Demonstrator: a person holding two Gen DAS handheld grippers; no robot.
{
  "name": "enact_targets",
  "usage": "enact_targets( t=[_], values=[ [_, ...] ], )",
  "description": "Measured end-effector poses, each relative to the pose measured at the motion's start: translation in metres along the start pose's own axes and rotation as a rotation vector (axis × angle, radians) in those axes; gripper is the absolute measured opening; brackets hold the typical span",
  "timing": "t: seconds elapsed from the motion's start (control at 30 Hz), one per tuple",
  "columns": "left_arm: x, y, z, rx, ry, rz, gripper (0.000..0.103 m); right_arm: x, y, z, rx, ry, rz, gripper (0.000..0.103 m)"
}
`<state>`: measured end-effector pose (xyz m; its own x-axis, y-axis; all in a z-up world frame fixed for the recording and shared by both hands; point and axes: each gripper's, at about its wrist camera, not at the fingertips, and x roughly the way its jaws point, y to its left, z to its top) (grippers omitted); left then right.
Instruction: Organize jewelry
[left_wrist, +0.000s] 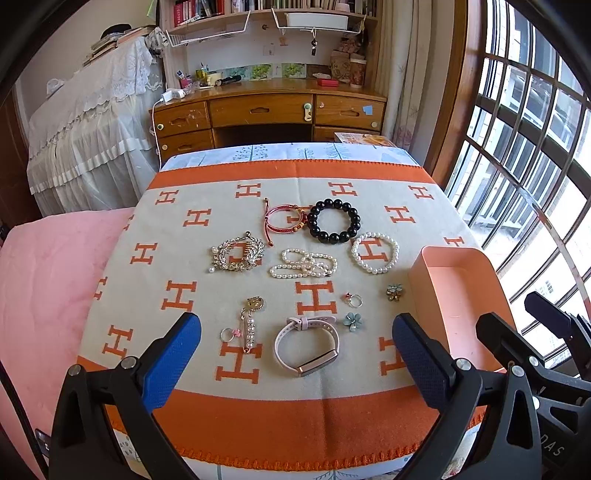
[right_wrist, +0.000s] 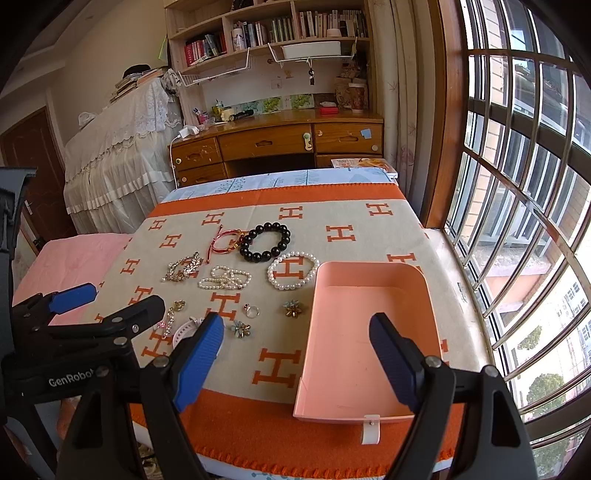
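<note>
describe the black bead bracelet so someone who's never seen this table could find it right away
On the orange-and-beige H-patterned blanket, look at the far row of jewelry. The black bead bracelet lies there between the red cord bracelet and the white pearl bracelet; it alone has large glossy black beads.

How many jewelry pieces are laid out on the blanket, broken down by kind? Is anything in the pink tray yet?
Bracelets: 3 (red cord, black bead, pearl)
Pearl strand: 1
Brooches and pins: 2 (leaf brooch, pearl pin)
Rings: 2
Flower pieces: 2
Pink watch band: 1
Total: 11
Pink tray: 0 inside
</note>
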<state>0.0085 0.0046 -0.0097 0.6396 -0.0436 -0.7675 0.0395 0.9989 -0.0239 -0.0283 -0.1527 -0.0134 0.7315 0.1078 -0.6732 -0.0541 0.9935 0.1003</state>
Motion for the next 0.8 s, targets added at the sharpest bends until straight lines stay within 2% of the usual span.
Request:
enact_targets(
  t=[0.3,0.57,0.8],
  values=[
    [-0.0018,-0.0019,-0.0012,0.018,-0.011,0.01,0.102,-0.0019,-0.0035,0.0021,0.001,0.0,-0.001,0.082],
    [0.0031,0.0022,-0.0037,0.003,0.011,-0.024,0.102,0.0033,-0.002,-0.0004,0.002,0.006,0.001,0.082],
    [0.0032,0.0017,-0.0038,0.01,0.013,-0.011,0.102,0.0037,0.0006,-0.0035,-0.001,0.002,-0.001,0.082]
  ],
)
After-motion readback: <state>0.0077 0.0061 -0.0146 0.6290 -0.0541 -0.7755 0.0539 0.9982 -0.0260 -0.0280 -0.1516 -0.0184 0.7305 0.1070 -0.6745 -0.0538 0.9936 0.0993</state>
